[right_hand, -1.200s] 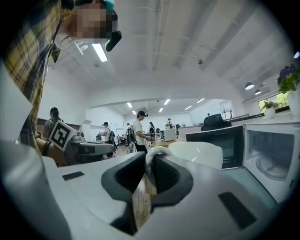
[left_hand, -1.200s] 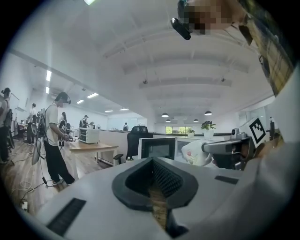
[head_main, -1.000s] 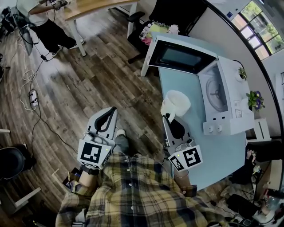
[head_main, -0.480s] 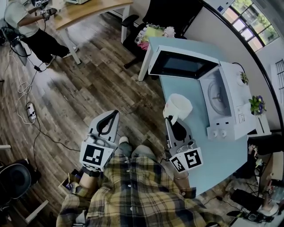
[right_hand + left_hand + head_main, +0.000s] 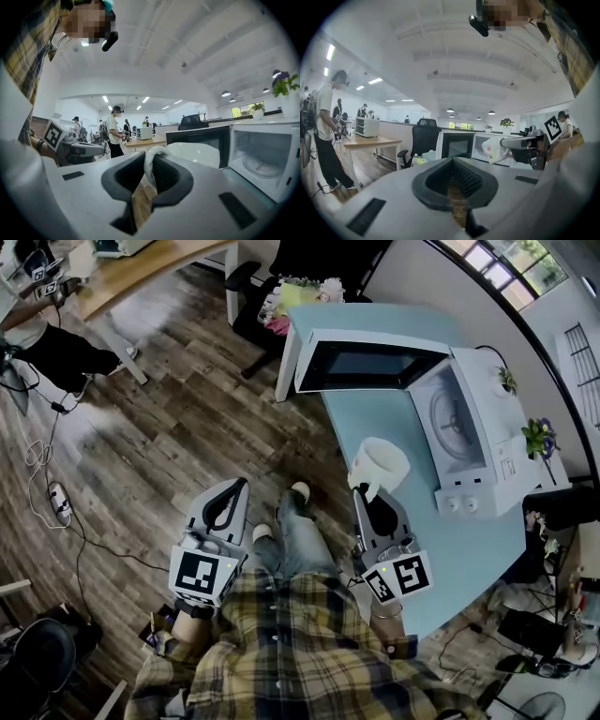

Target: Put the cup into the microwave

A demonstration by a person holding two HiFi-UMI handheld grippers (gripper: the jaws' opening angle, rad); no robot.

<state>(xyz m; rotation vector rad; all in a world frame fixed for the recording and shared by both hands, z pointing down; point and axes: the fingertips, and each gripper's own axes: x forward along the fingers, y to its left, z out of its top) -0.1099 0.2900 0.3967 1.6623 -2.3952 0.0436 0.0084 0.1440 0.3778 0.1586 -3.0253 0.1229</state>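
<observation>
A white cup (image 5: 380, 463) hangs over the near edge of the light-blue table (image 5: 469, 554), held by its handle. My right gripper (image 5: 361, 491) is shut on that handle; in the right gripper view the handle loop sits between the jaws (image 5: 149, 171) with the cup's body (image 5: 199, 153) beyond. The white microwave (image 5: 487, 451) stands on the table just right of the cup, its door (image 5: 366, 362) swung wide open and its turntable (image 5: 260, 164) visible. My left gripper (image 5: 234, 488) hovers over the wooden floor, shut and empty (image 5: 452, 180).
A black office chair (image 5: 253, 277) and a wooden desk (image 5: 141, 263) stand at the back. Another person (image 5: 42, 338) is at the far left. Potted plants (image 5: 537, 437) sit behind the microwave. Cables (image 5: 56, 498) lie on the floor at left.
Both grippers have shifted slightly with the person's step toward the table; the legs and shoes have come into view. The cup stays gripped by its handle, a little closer to the microwave.
</observation>
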